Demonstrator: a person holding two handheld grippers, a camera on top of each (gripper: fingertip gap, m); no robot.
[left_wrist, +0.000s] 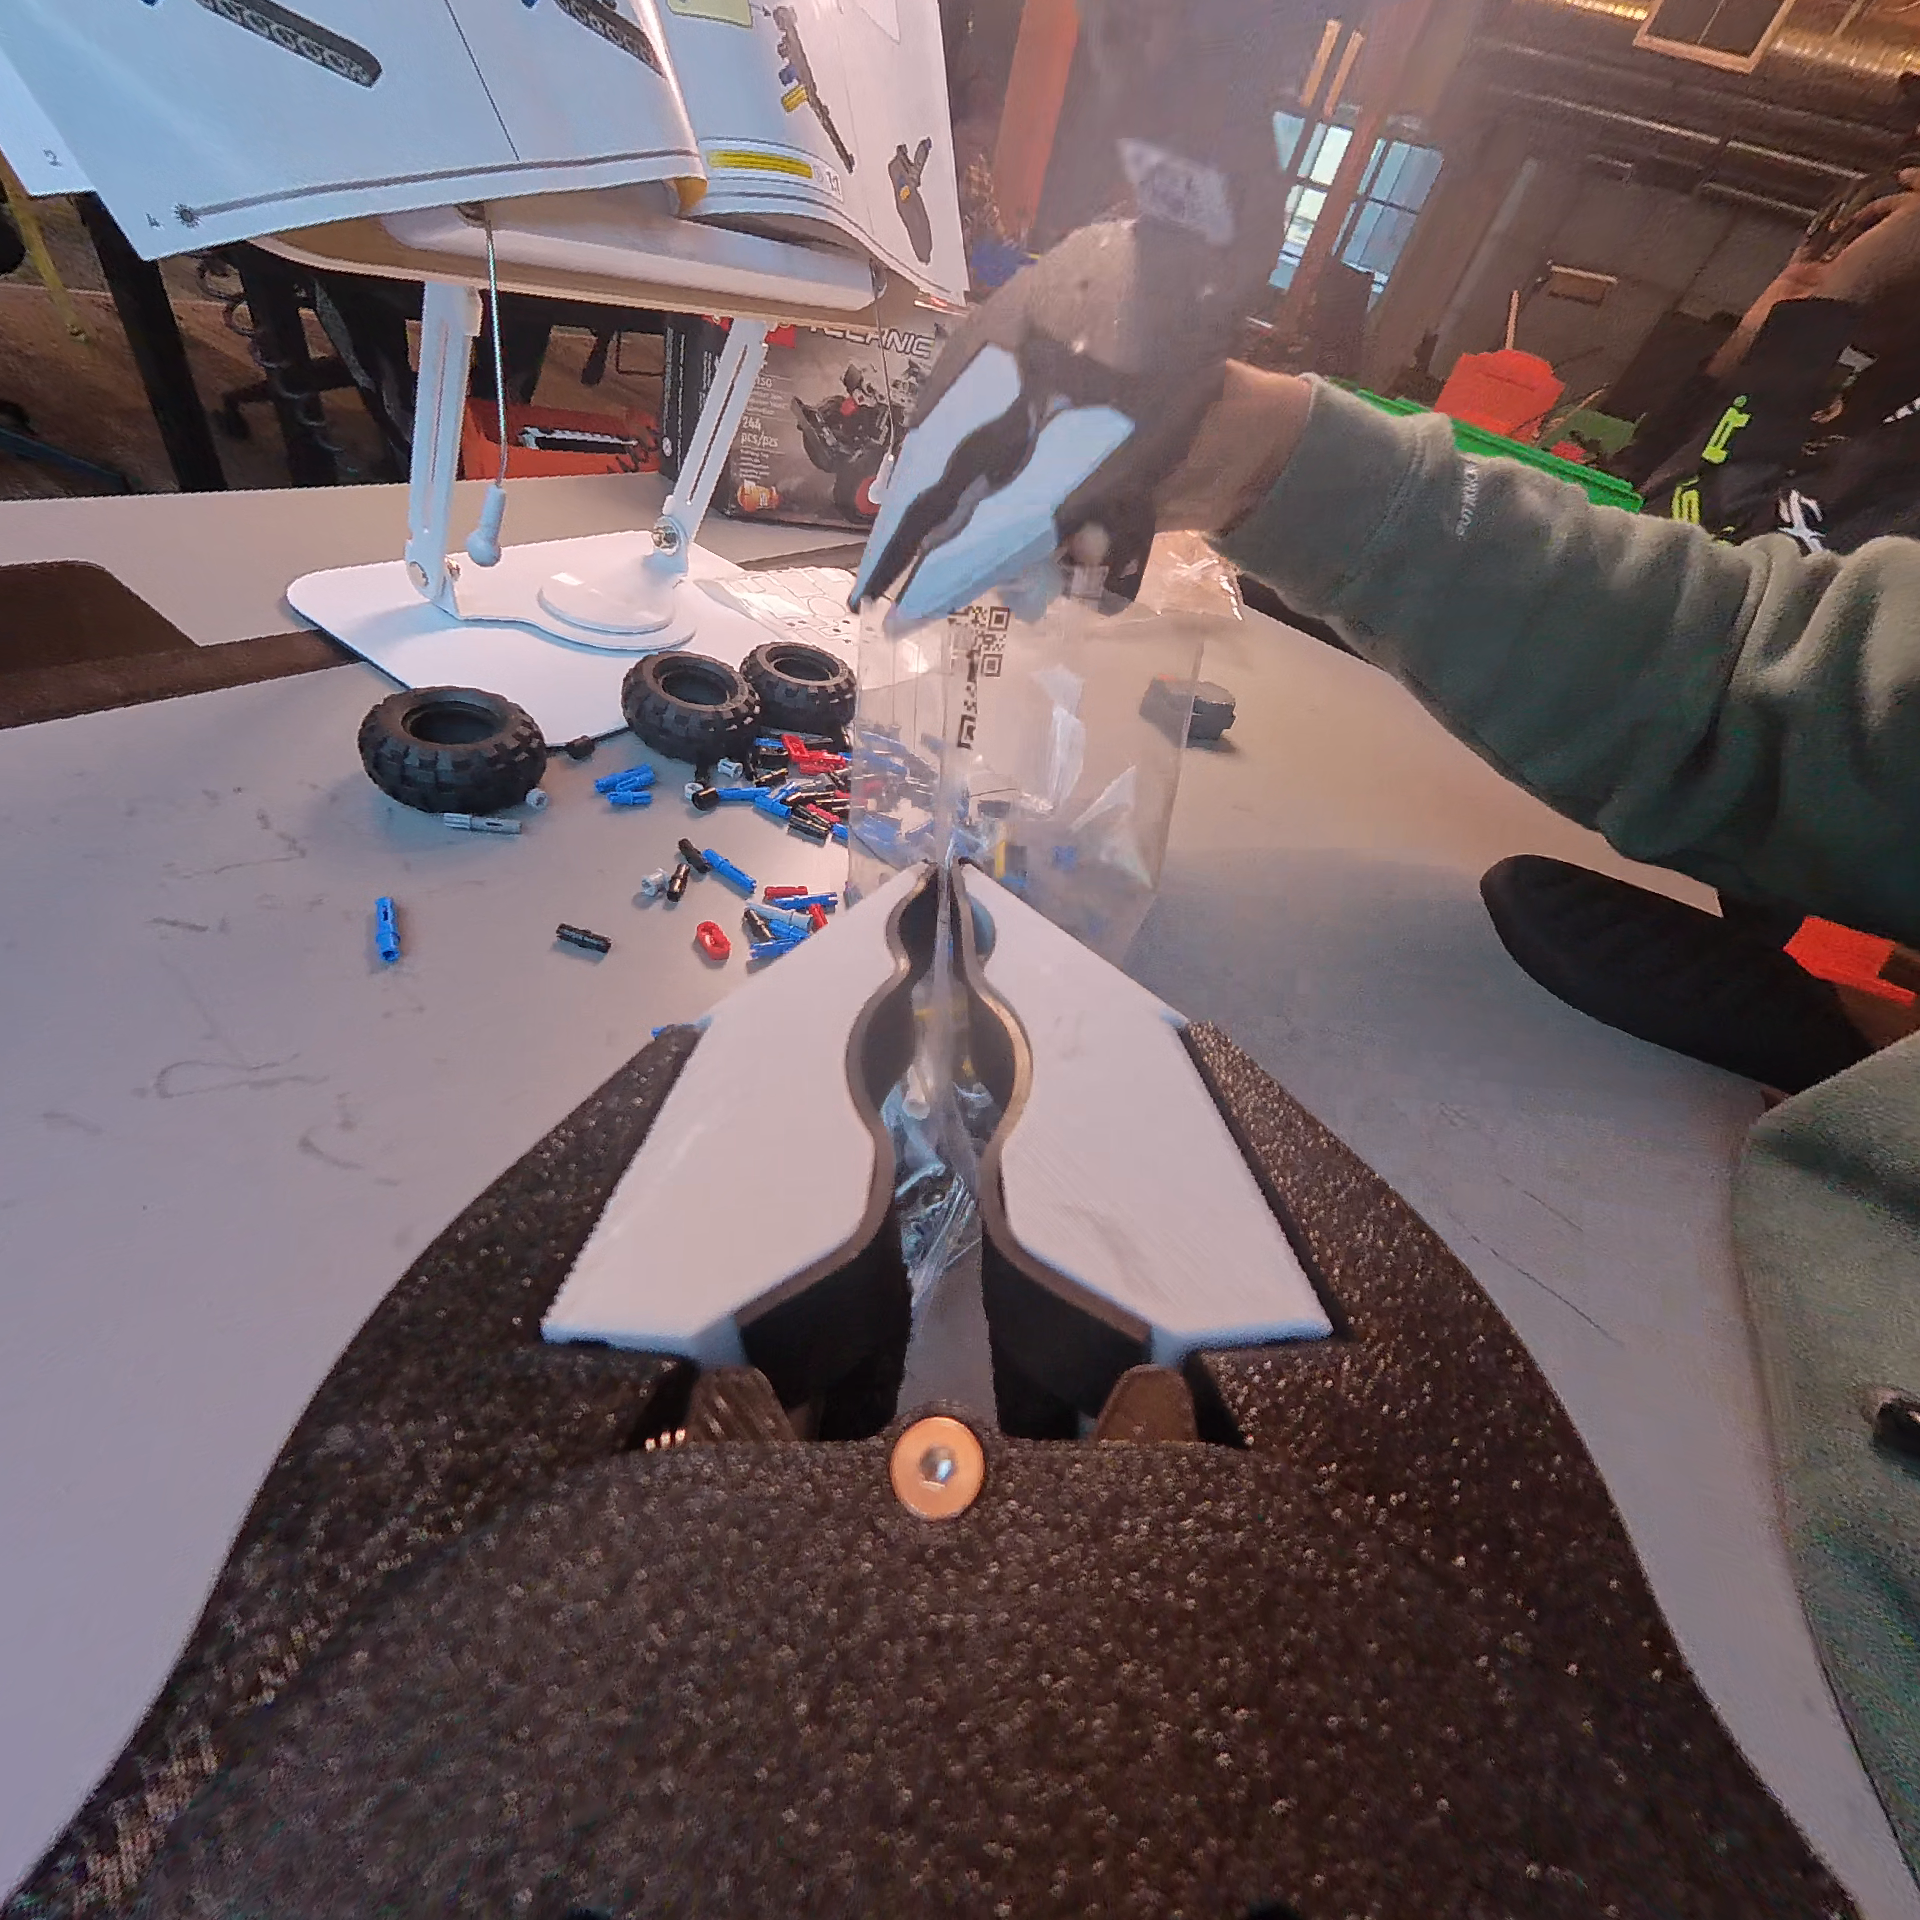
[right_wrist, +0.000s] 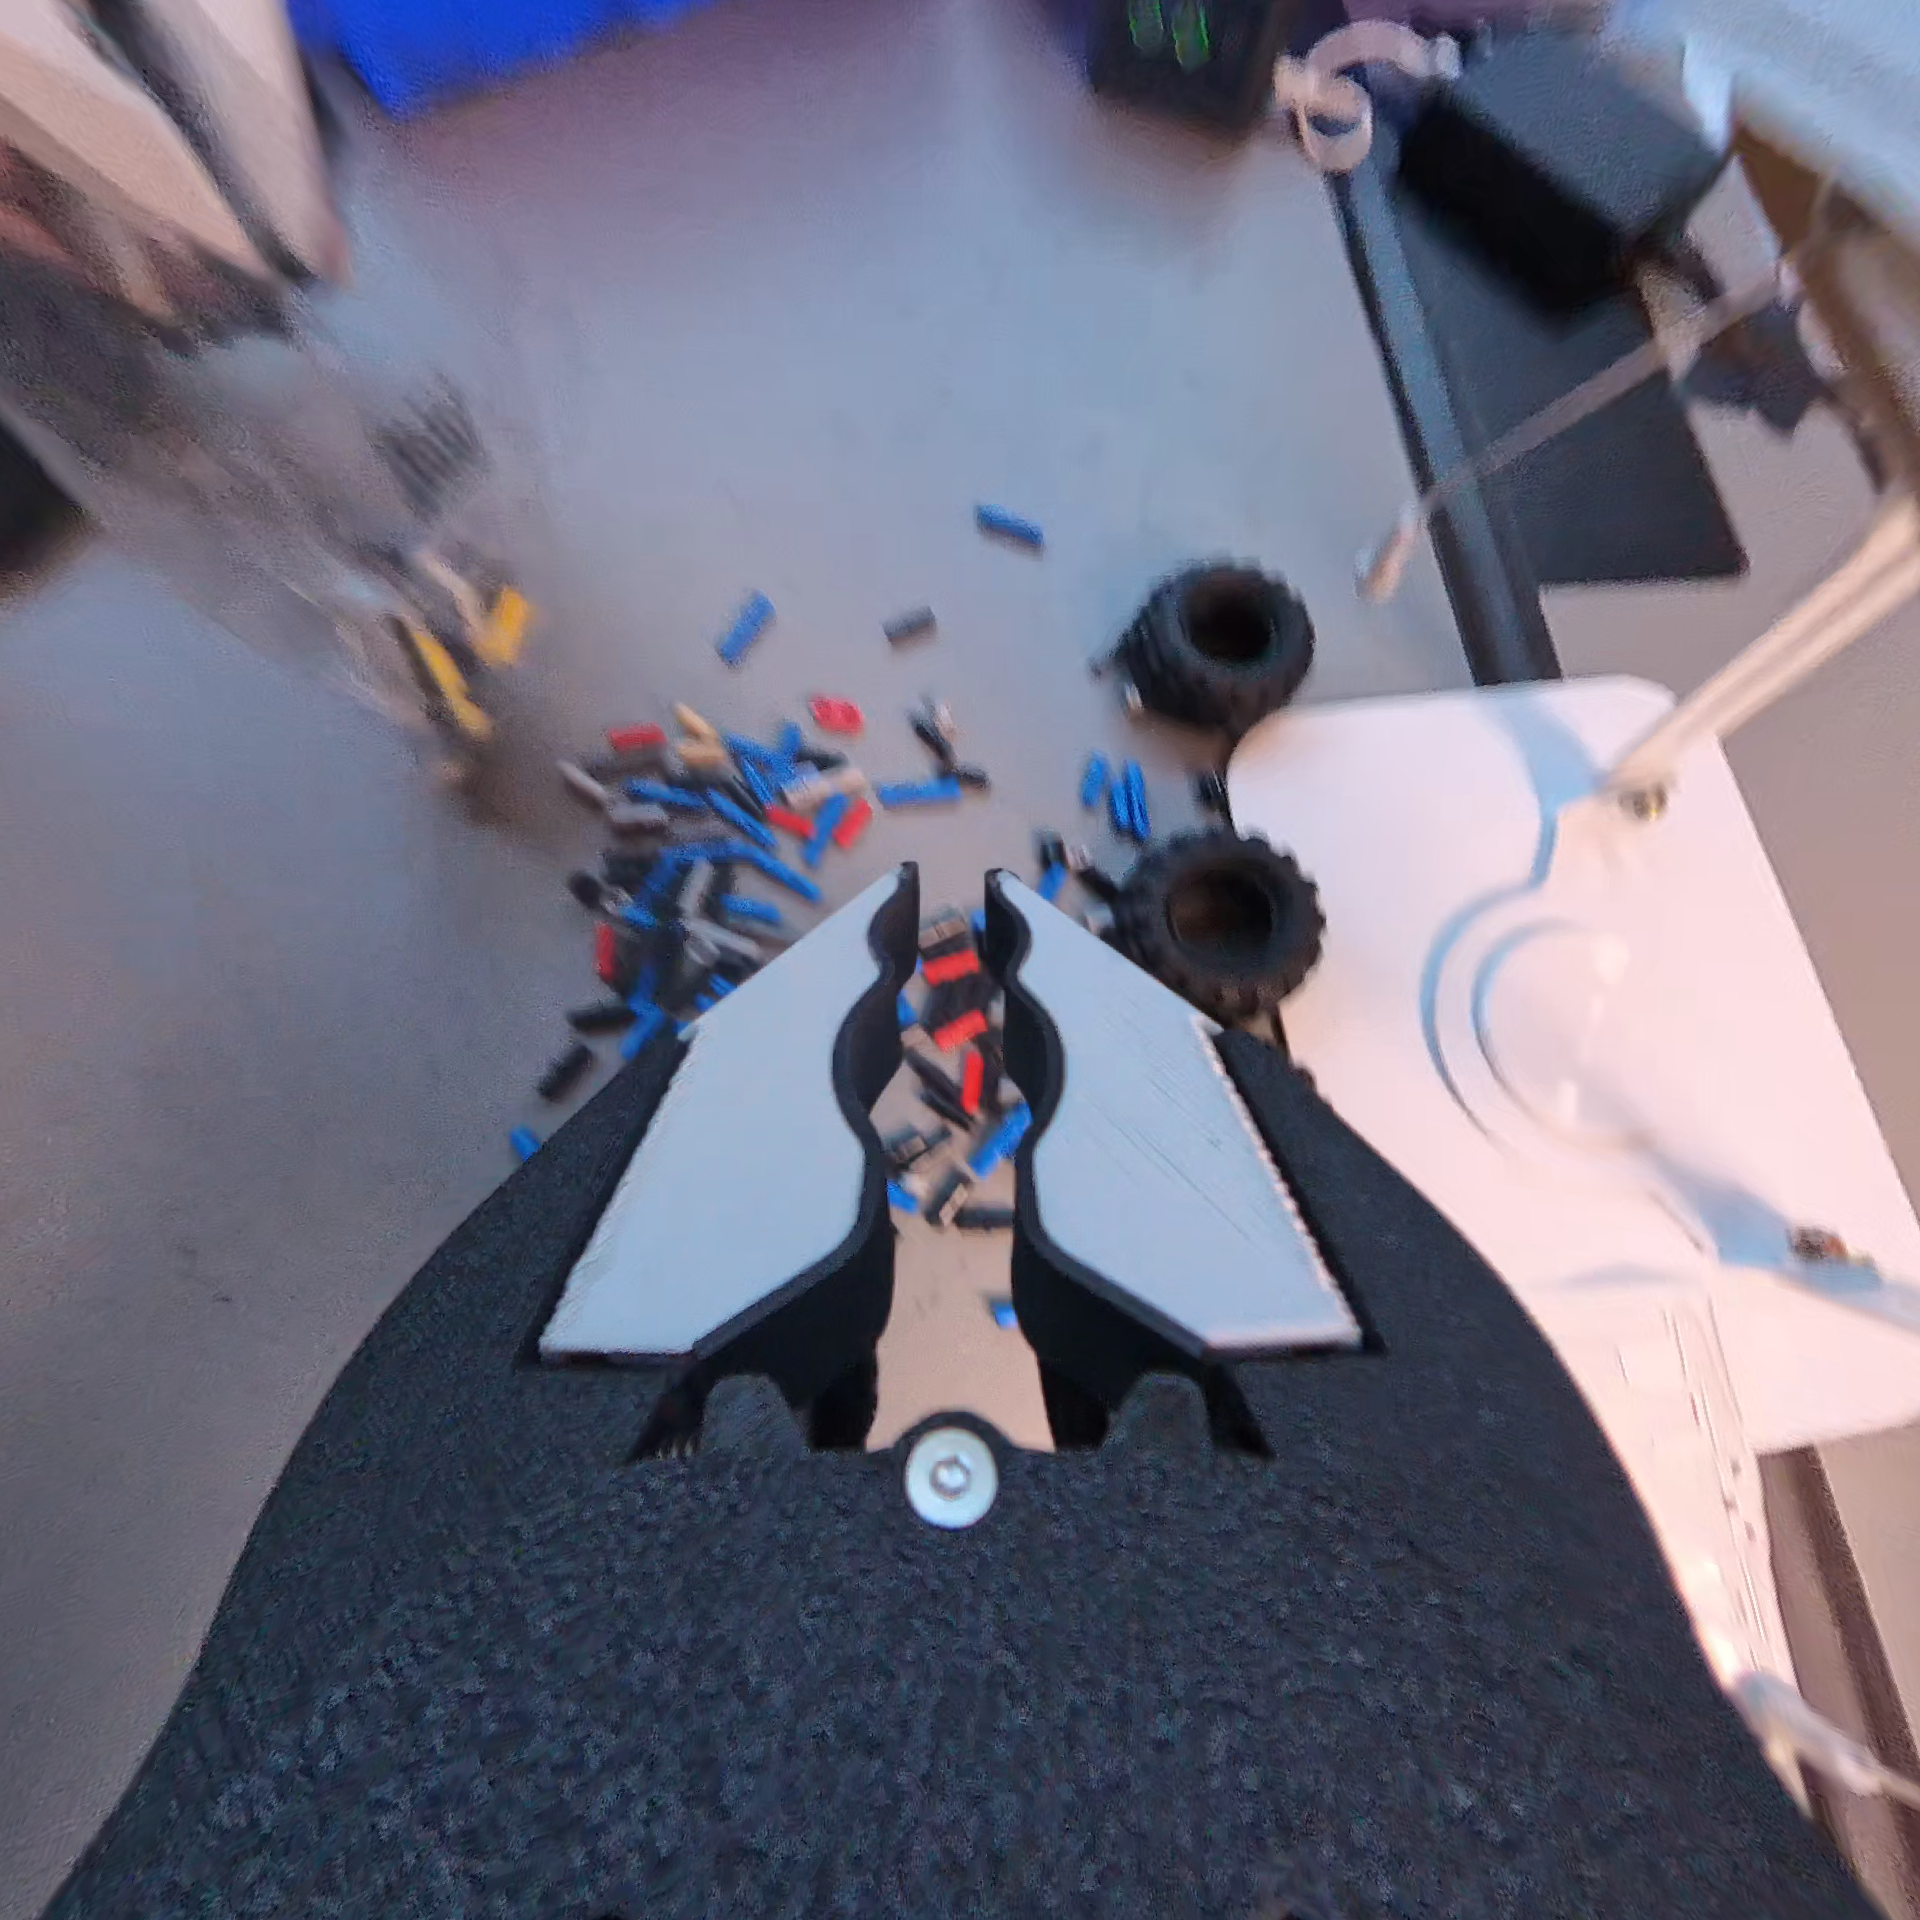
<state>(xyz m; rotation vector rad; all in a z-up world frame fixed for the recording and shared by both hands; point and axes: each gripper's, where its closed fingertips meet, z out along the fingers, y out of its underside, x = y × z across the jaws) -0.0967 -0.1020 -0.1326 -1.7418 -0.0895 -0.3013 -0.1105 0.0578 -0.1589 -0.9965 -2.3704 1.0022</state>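
My left gripper is shut on the lower edge of a clear plastic bag that holds small parts and hangs above the grey table. The right gripper is by the bag's top left corner. In its own view the right gripper stands slightly open and empty above a pile of small blue, black and red pins. The bag shows blurred at the left. The pins lie spread left of the bag. Black tyres lie beside them.
A white stand carries an open instruction booklet at the back left. A dark toy box stands behind it. A person's green sleeve reaches in from the right. A small dark block lies behind the bag. My hands' fingertips stand some 15 centimeters from each other.
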